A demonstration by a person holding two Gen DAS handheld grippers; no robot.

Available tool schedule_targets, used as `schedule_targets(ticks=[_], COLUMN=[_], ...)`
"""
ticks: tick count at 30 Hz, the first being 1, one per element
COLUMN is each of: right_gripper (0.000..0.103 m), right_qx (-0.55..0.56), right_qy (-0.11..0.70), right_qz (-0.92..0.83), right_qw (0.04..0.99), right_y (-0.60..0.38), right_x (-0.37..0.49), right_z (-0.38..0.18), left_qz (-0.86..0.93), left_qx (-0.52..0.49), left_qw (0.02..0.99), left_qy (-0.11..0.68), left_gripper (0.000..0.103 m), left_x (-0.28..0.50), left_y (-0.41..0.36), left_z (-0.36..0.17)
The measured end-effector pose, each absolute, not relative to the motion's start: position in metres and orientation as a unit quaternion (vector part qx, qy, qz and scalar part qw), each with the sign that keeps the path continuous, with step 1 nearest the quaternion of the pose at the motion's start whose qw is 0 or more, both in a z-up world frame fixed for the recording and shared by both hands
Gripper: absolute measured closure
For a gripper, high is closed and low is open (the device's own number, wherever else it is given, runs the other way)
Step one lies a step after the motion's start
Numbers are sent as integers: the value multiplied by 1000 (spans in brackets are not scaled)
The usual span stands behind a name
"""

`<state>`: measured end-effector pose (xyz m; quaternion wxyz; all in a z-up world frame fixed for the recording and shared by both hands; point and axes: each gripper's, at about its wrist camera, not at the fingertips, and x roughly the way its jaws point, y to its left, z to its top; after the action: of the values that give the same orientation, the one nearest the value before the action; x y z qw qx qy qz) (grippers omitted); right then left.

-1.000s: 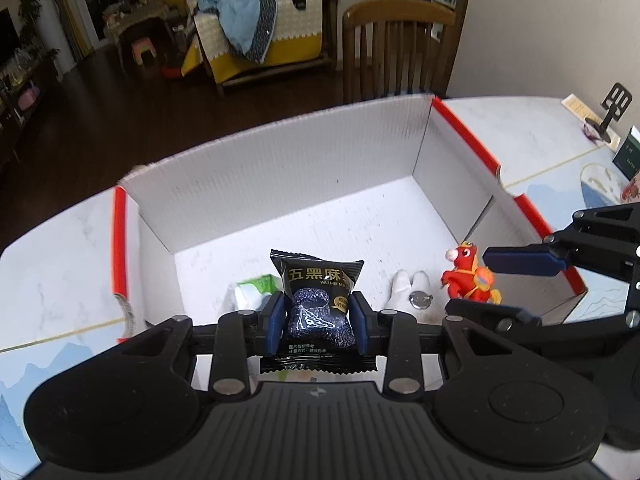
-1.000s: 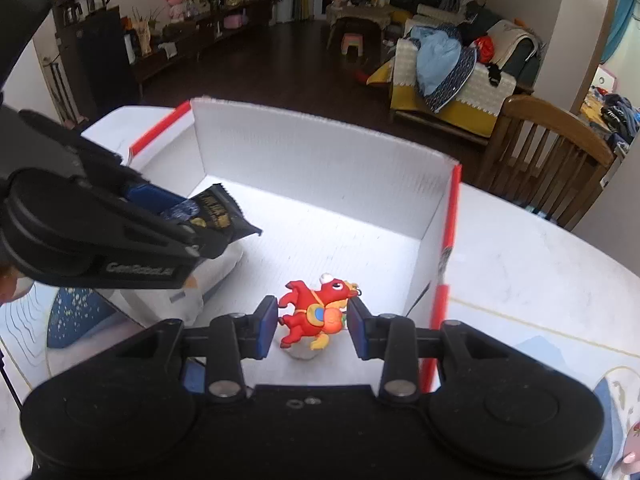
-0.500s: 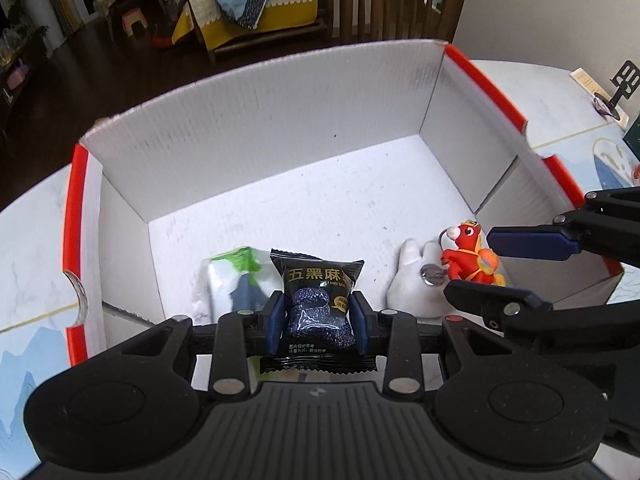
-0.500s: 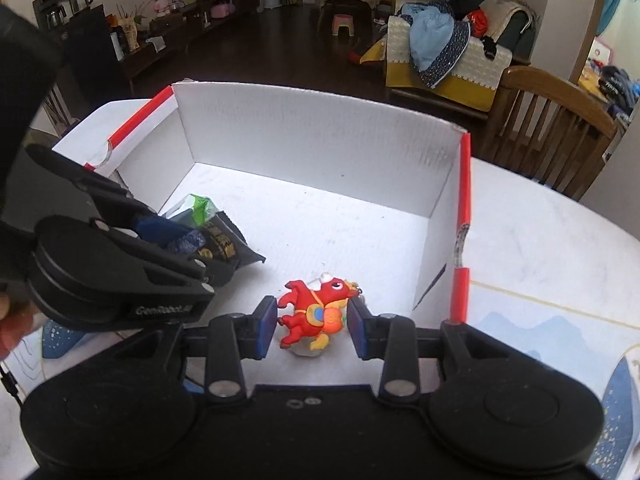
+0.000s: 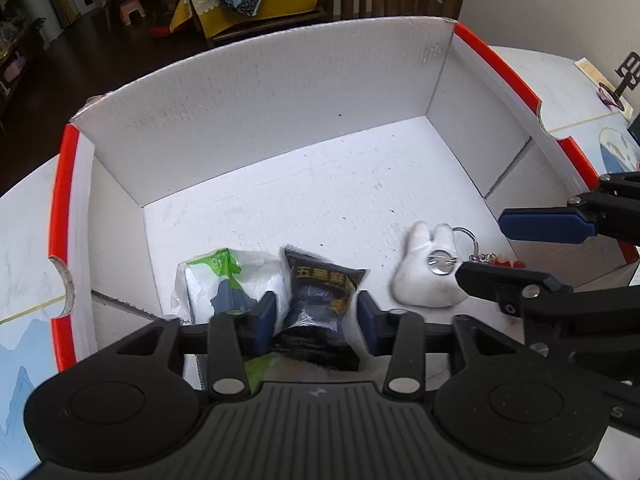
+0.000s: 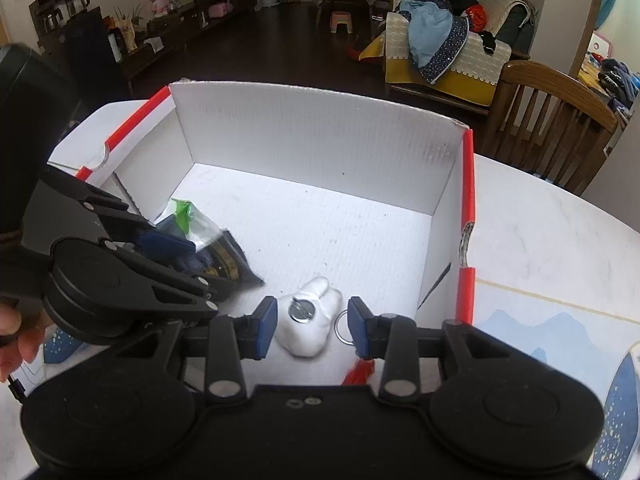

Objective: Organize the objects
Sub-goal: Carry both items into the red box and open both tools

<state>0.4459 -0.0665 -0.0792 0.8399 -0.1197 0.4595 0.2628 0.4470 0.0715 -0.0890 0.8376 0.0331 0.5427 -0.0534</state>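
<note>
A white cardboard box (image 5: 280,100) with red rims lies open on the table. My left gripper (image 5: 316,322) is low inside it. Its jaws are opening, and the black snack packet (image 5: 320,296) sits loose between the pads, resting beside a green-and-white packet (image 5: 224,280). My right gripper (image 6: 312,330) hovers over a white plush keychain (image 6: 308,320) on the box floor, and its pads touch nothing. Only a red scrap of the red dragon toy (image 6: 358,374) shows, under the right finger. In the right wrist view, the left gripper (image 6: 192,256) and the black packet (image 6: 228,268) are at the left.
The box (image 6: 320,128) takes up most of the marble table (image 6: 540,240). A wooden chair (image 6: 552,120) stands behind the far right corner. A black stand (image 5: 624,80) is at the table's far right. A person's fingers (image 6: 12,340) hold the left gripper's handle.
The left gripper sank into the box and its pads parted from the black packet. The red toy dropped from between the right pads, and the white plush now shows there.
</note>
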Motion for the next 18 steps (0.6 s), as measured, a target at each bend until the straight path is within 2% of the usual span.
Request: schedule_targets(ticks=[2, 6, 18], right_gripper=[63, 55, 46], right_qx=[-119, -119, -98], right_qy=[458, 451, 423], right_qz=[261, 260, 265], right_qw=[841, 846, 861], right_y=[-67, -71, -86], right_x=[445, 441, 418], right_z=[-77, -73, -39], left_qz=[-52, -50, -52], left_qx=[28, 21, 27], left_qw=[842, 850, 877], left_qy=[536, 524, 477], left_gripper=[47, 47, 47], left_x=[446, 442, 412], left_y=[73, 75, 73], left_z=[-86, -75, -31])
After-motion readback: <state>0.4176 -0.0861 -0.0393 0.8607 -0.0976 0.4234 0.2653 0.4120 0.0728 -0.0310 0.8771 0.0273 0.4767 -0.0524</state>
